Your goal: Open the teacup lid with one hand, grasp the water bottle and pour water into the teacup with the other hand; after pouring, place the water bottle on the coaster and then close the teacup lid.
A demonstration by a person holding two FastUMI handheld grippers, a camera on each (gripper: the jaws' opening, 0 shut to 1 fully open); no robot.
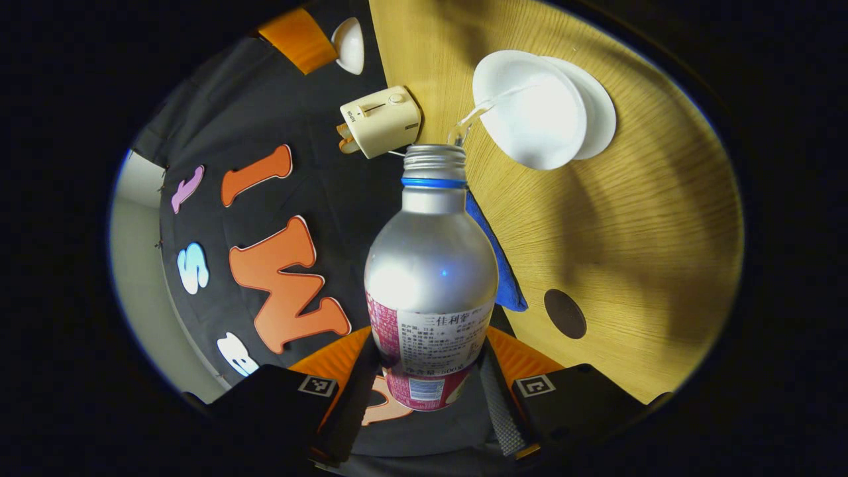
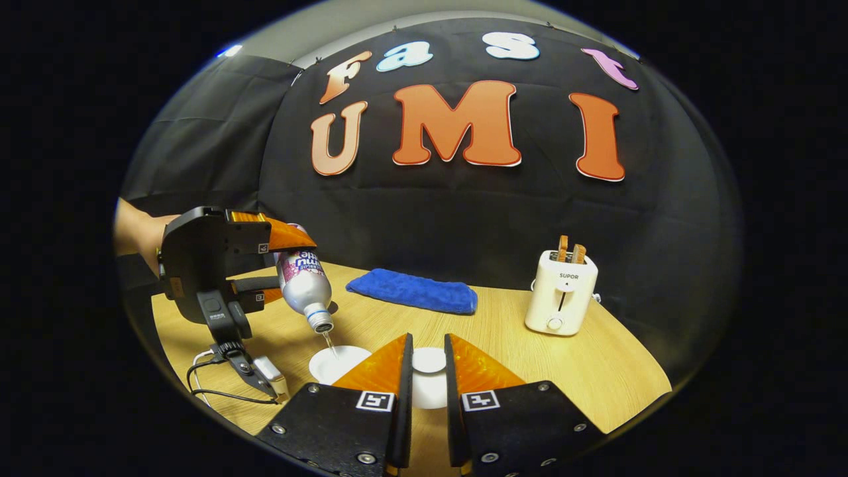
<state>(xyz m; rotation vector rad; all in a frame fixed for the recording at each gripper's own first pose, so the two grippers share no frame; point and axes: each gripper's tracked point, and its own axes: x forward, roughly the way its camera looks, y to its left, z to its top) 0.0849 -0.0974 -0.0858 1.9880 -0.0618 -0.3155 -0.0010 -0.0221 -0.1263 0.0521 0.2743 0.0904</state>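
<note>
The left tongs held the bottle tilted above the cup on the wooden surface; behind the cup lay a blue cloth and stood a toaster. The right tongs stood narrow, grip unclear.

A silver water bottle of brushed, matt metal with a threaded metal neck, a blue plastic ring under the thread and a glossy printed paper or film label round its lower body. A thin clear stream of water leaves its mouth. A smooth, glazed white ceramic teacup sits on a light wooden table with a visible fine grain and a satin sheen. A soft, fuzzy blue cloth towel lies on the wood. A cream toaster of smooth, slightly glossy plastic. A dark round matt coaster
</note>
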